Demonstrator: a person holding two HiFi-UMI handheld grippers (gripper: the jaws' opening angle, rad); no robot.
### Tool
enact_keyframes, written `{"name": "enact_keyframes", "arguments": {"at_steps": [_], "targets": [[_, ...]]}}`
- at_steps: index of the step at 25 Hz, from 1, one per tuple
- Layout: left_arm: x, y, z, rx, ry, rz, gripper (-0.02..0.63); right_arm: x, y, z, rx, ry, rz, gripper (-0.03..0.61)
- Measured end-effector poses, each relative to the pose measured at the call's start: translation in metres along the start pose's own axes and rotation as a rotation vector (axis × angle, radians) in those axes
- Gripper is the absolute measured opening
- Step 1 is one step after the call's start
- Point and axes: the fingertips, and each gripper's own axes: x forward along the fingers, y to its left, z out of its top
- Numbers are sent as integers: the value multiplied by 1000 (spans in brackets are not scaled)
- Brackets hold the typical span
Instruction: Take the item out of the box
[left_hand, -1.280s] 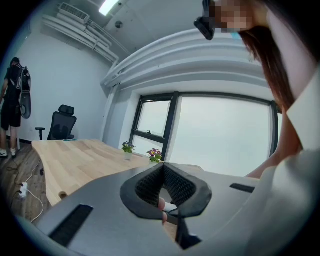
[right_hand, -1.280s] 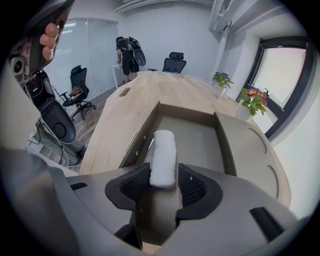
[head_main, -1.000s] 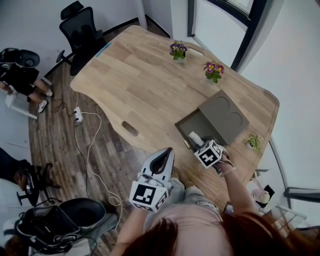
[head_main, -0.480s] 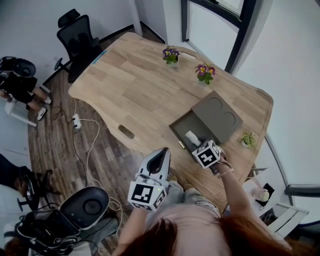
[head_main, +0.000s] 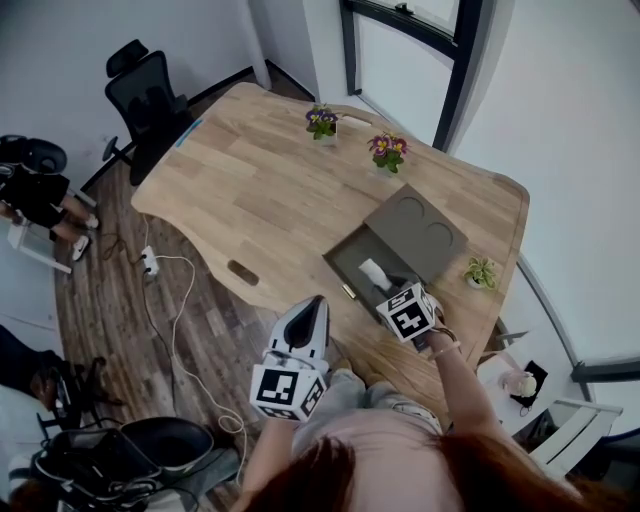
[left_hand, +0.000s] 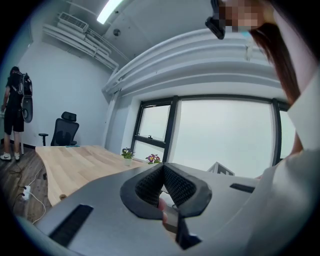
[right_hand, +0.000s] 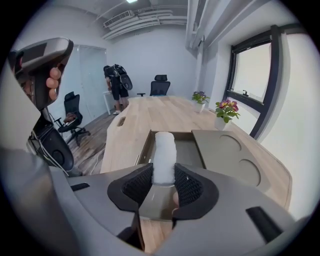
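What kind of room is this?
Most likely an office meeting room. There is a big wooden table, a black office chair at its far end, tall windows, and small flower pots for decoration.

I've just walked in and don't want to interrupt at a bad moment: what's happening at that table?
A person works with two handheld grippers at a light wooden table. The right gripper, its jaws just having closed further, grips a white, soft-looking oblong item over the open grey box, whose lid lies folded back beside it. The left gripper is shut and empty, held off the table's near edge.
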Motion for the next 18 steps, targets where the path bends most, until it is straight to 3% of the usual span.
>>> {"name": "enact_keyframes", "arguments": {"at_steps": [18], "targets": [[-13,-37,24,63,-28,25,0,-88,-12,28,81,-274,-15,123]]}}
